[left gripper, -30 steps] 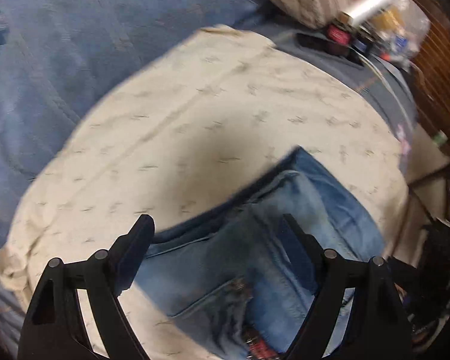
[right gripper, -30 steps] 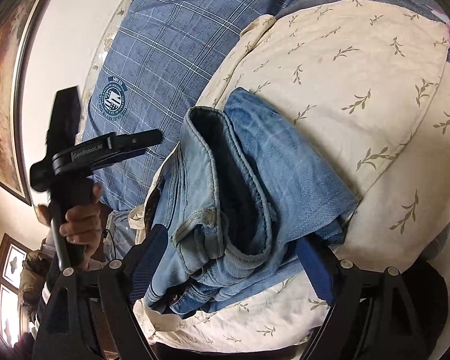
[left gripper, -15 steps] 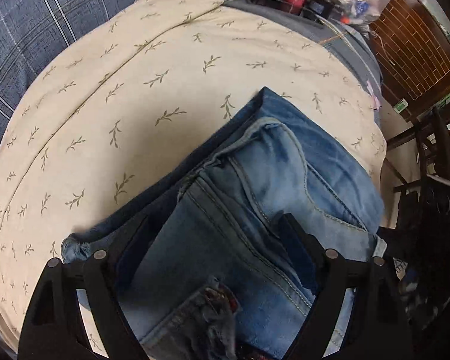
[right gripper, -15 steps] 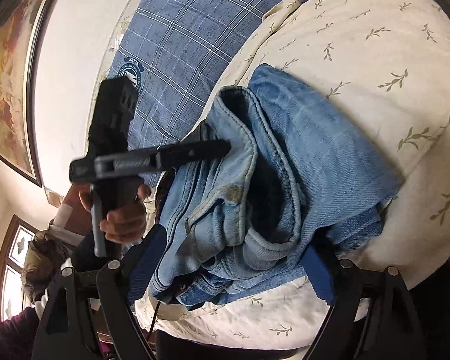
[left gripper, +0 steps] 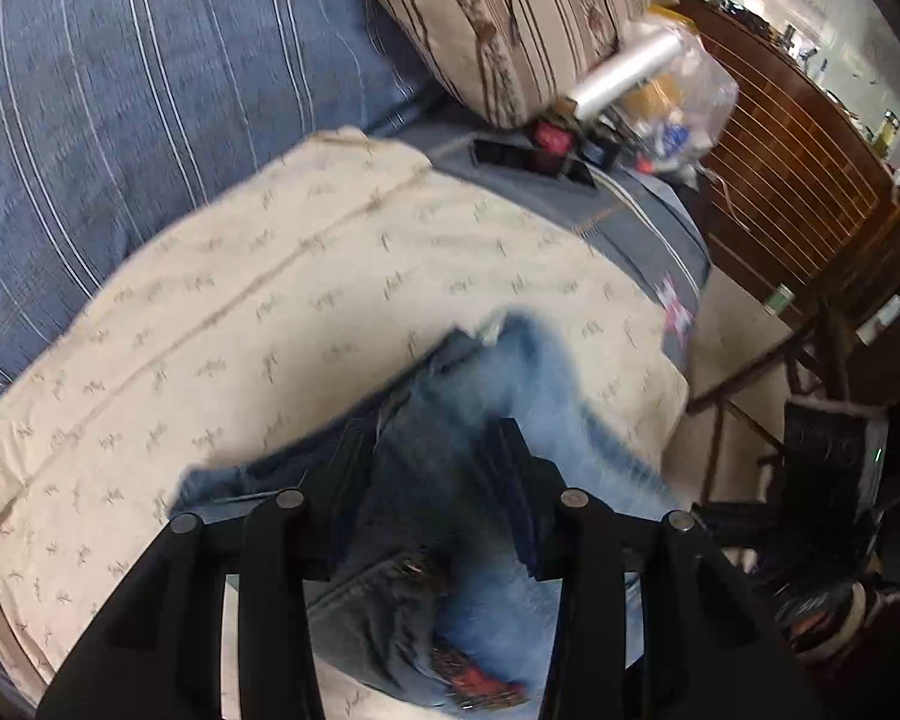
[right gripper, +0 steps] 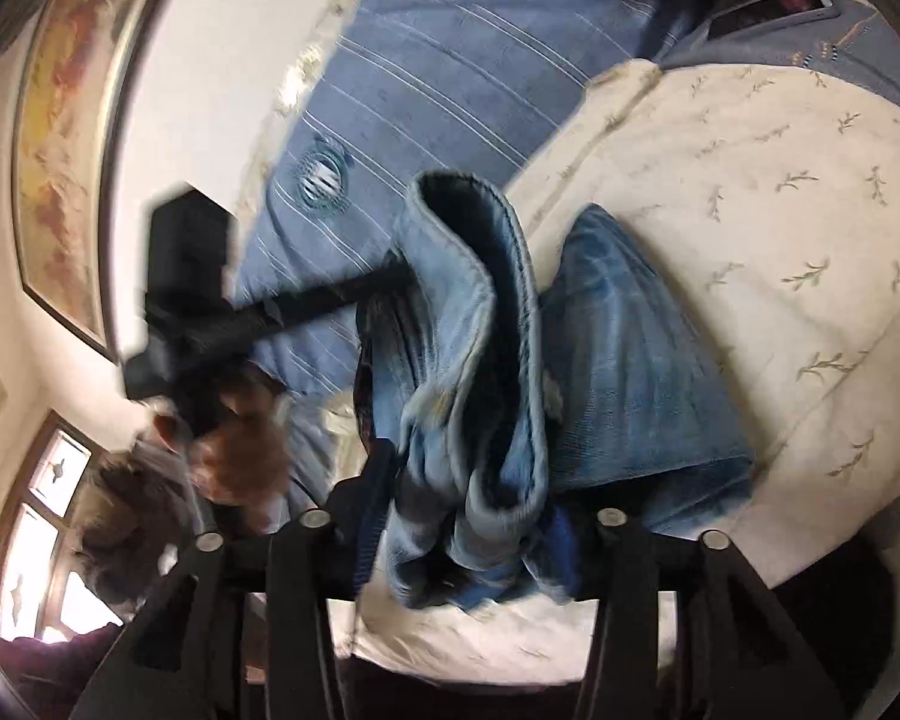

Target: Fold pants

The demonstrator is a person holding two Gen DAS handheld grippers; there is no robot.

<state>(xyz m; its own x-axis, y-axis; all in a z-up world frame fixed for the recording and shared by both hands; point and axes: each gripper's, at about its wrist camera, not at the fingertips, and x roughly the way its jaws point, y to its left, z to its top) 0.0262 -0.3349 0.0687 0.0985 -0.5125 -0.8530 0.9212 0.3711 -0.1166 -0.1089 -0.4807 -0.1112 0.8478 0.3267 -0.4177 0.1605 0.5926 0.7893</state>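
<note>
Blue denim pants (left gripper: 510,414) lie bunched on a cream leaf-print cushion (left gripper: 306,294). My left gripper (left gripper: 435,456) has its jaws narrowed around a fold of the pants. My right gripper (right gripper: 468,498) is shut on the waistband end of the pants (right gripper: 480,360), which stands up in a curled fold. The left gripper's black body (right gripper: 210,300) and the hand holding it show at the left of the right wrist view, reaching into the pants. The cushion also shows in the right wrist view (right gripper: 780,210).
A blue striped bedspread (left gripper: 150,90) lies behind the cushion. A striped beige pillow (left gripper: 510,18) and clutter with a plastic bag (left gripper: 660,90) sit at the back. A wooden cabinet (left gripper: 798,180) stands right. A framed picture (right gripper: 66,120) hangs on the wall.
Both grippers have closed in on the pants from wide open. The waistband end has been lifted and curls upward. The left gripper has moved in against the pants.
</note>
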